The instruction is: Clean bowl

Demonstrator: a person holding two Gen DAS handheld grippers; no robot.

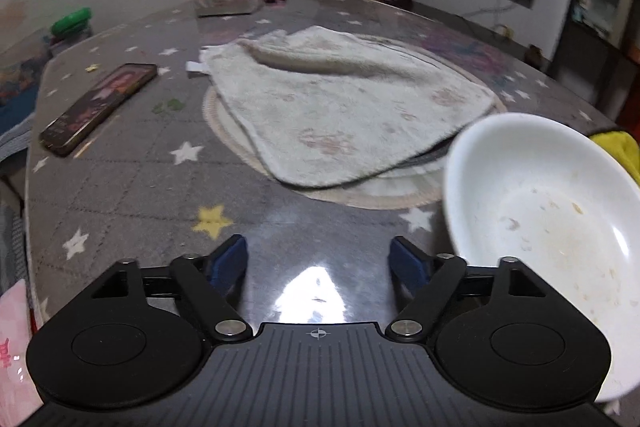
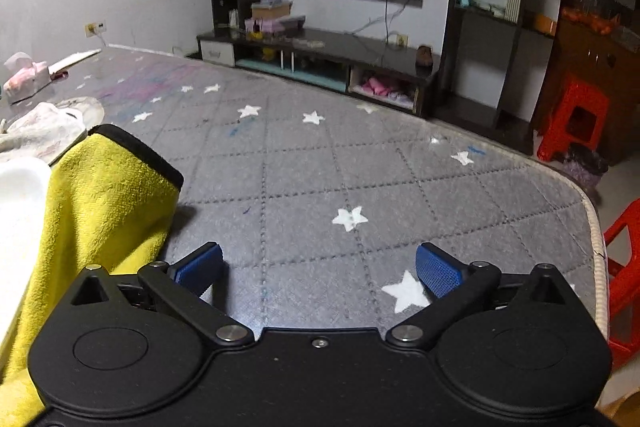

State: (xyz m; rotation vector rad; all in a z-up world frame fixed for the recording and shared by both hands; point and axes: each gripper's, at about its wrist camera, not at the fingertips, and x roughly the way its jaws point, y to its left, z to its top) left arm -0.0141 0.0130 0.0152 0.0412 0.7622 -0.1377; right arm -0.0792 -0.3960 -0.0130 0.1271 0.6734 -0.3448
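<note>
Hovering over the star-patterned bench (image 1: 132, 187), the left tool (image 1: 318, 259) has its jaws apart with nothing between them. The white bowl (image 1: 548, 211), flecked with food residue, sits just right of it, near a beige towel (image 1: 340, 107) farther back. The right tool (image 2: 320, 267) is spread wide and empty; a yellow cloth (image 2: 100, 211) lies at its left beside the bowl. A phone (image 1: 100, 107) lies far left.

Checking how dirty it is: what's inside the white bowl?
The white bowl holds scattered pale food residue and smears. The left tongs' housing hides its lower rim.
</note>
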